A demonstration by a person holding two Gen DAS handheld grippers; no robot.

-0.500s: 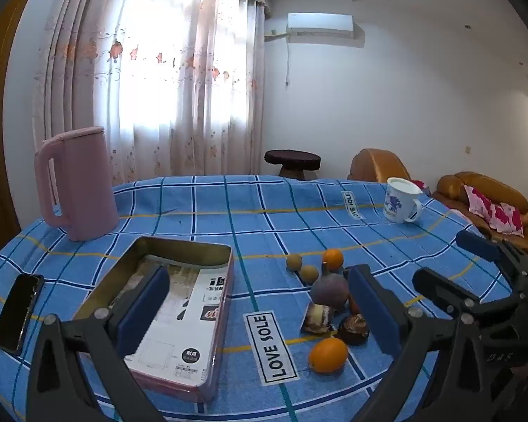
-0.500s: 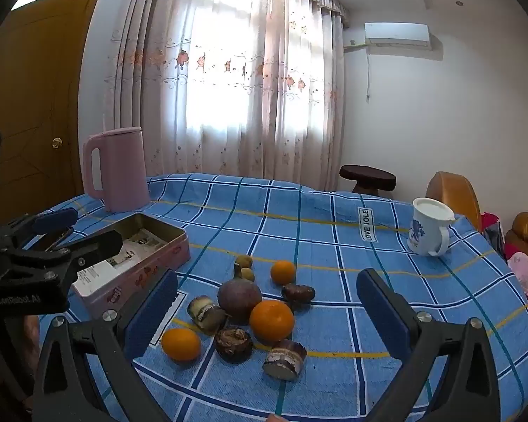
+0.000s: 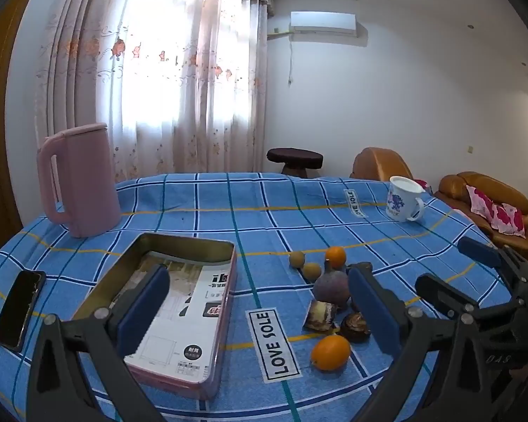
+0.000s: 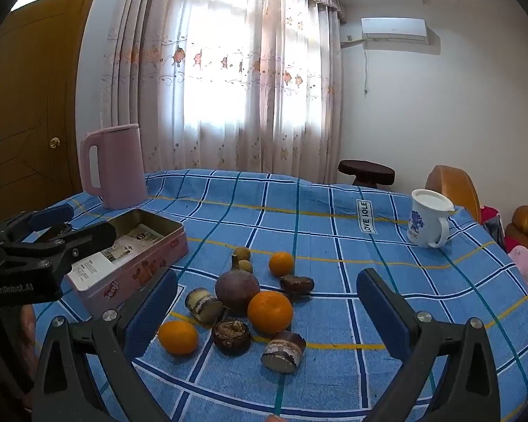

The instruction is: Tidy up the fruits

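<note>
Left tool (image 3: 260, 309) — wide, empty — slightly nearer the tin (image 3: 179, 316).

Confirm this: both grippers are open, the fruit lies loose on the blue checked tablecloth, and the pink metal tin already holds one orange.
Wrong on the tin. The pink metal tin holds only printed paper, no orange; the left wrist view shows it. The rest stands.

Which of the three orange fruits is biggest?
The round orange fruit touching the big purple fruit; the other two oranges are clearly smaller.
</note>
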